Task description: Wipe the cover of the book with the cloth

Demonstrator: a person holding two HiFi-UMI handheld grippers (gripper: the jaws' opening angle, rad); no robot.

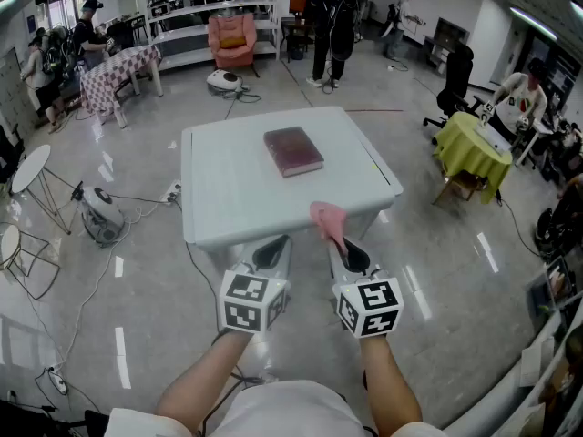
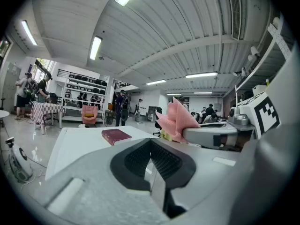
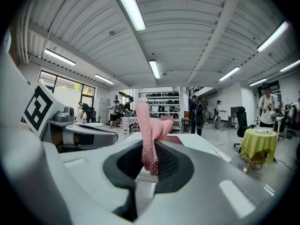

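A dark red book (image 1: 293, 150) lies flat near the far middle of the white table (image 1: 228, 198); it also shows in the left gripper view, book (image 2: 116, 135). My right gripper (image 1: 344, 247) is shut on a pink cloth (image 1: 328, 221), which sticks up above the table's front edge. In the right gripper view the cloth (image 3: 150, 137) stands pinched between the jaws. My left gripper (image 1: 271, 251) is shut with nothing in it, beside the right one at the front edge. Both grippers are well short of the book.
Round the table is a shiny floor with a cable and a small machine (image 1: 100, 217) at left. A yellow-draped table (image 1: 470, 150) stands at right, a pink armchair (image 1: 231, 39) and shelves behind. Several people stand about the room.
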